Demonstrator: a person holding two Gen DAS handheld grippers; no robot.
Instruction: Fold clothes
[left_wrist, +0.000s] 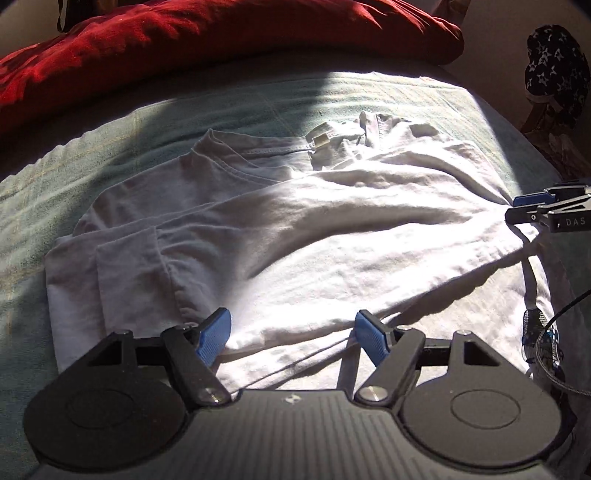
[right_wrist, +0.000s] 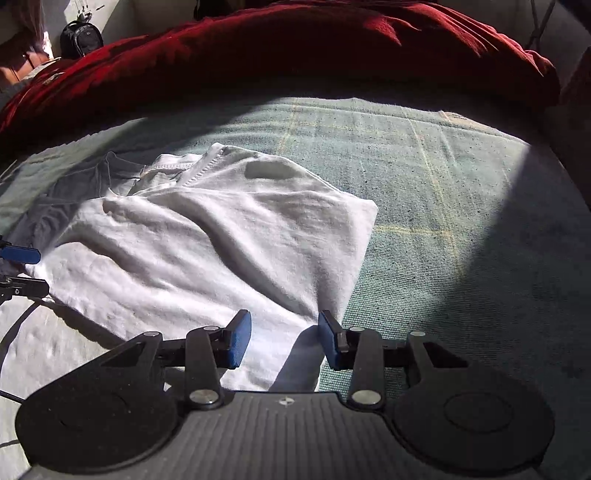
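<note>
Lying rumpled on a woven green blanket, a soft white T-shirt is being straddled by the spread left gripper and half-open right gripper, unpinched.

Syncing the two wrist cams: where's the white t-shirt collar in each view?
Left wrist: collar upper centre-left, in shade, on the white t-shirt.
Right wrist: collar upper left, half in shade.
Shared landmark: the red blanket bunched along the top of both views.
</note>
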